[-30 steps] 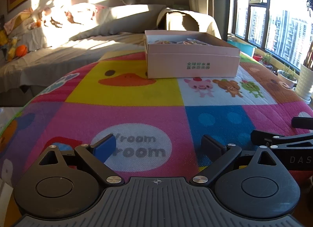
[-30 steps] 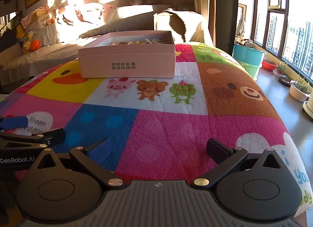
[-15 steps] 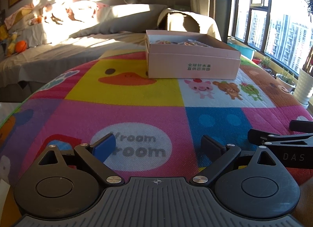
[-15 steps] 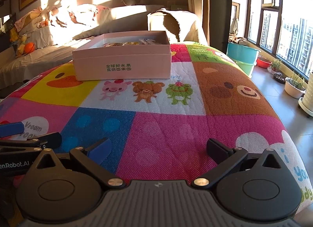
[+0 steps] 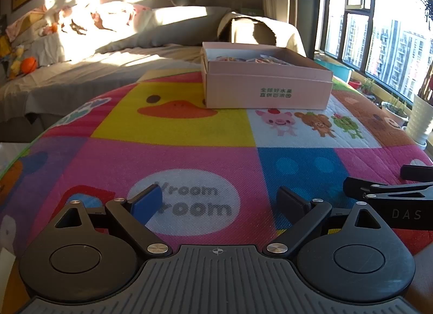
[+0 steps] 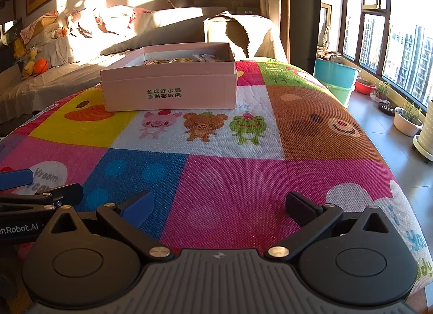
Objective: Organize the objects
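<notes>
Pink box (image 5: pixel 266 92) sits far back on the cartoon mat (image 5: pixel 189 157), both grippers low at its near edge.
Left gripper (image 5: pixel 219 201) and right gripper (image 6: pixel 219 205) have fingers spread, gripping nothing; only the right view shows 2 stacked tubs (image 6: pixel 337 78) beyond the mat.

Open pink box (image 5: pixel 266 92) (image 6: pixel 169 89) — small items inside — on mat's far end.

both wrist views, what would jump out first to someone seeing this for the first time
The bright cartoon mat covers the whole surface, with a duck, pig, bear and frog printed on its coloured squares. An open pink box with green lettering sits at its far side, small items inside. Near the cameras, both tongs, left and right, are open and empty above the mat.
</notes>
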### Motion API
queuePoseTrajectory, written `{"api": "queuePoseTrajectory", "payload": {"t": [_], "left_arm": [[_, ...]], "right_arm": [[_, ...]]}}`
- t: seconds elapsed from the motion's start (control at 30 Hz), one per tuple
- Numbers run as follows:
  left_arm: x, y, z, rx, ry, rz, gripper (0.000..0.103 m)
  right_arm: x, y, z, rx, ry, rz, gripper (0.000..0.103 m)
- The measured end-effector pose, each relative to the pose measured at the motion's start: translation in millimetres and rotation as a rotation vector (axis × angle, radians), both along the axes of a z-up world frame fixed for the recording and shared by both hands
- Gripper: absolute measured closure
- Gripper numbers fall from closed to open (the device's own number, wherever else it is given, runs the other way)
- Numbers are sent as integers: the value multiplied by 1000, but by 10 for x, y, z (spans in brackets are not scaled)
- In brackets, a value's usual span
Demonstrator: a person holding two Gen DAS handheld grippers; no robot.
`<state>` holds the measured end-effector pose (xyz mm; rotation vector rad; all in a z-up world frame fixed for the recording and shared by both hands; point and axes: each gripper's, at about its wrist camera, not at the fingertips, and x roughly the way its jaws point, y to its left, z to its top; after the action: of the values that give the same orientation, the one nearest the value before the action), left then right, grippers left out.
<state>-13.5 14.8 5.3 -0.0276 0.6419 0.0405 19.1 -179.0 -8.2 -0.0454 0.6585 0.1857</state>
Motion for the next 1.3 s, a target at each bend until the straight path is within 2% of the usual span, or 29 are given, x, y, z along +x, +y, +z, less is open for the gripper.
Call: {"api": "queuePoseTrajectory", "payload": {"t": [1.3], "left_arm": [[24, -20, -1, -1, 6, 7, 4]], "right_arm": [[-2, 1, 3, 0, 0, 0, 0]]}}
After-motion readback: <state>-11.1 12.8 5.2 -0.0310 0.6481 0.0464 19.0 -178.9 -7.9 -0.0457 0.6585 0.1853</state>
